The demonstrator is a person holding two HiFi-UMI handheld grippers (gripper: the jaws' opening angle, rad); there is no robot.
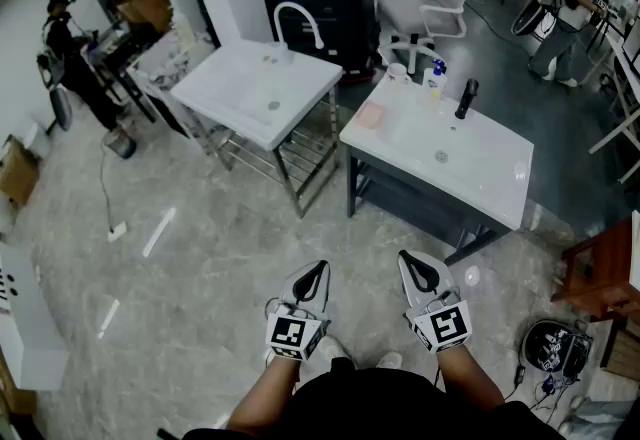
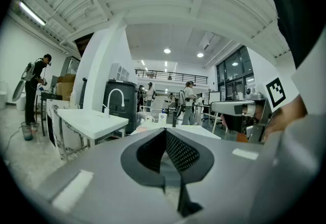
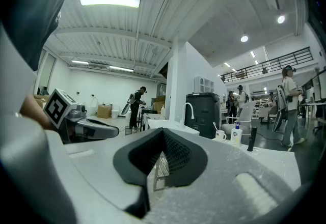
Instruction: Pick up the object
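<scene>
Shows the left gripper point(image 1: 316, 273) and right gripper point(image 1: 416, 266) low over the floor, each with jaws pressed together on nothing. Cannot tell which object is meant; probably 1 of 3 small things well ahead on the nearer sink table point(image 1: 480, 178): pink pad point(image 1: 371, 115), likely soft and light, pinch an edge; mug point(image 1: 397, 73), stiff, breakable, thin stick standing inside; pump bottle point(image 1: 436, 76), smooth, grip across the body. Basin point(image 1: 420, 138) looks bare.
</scene>
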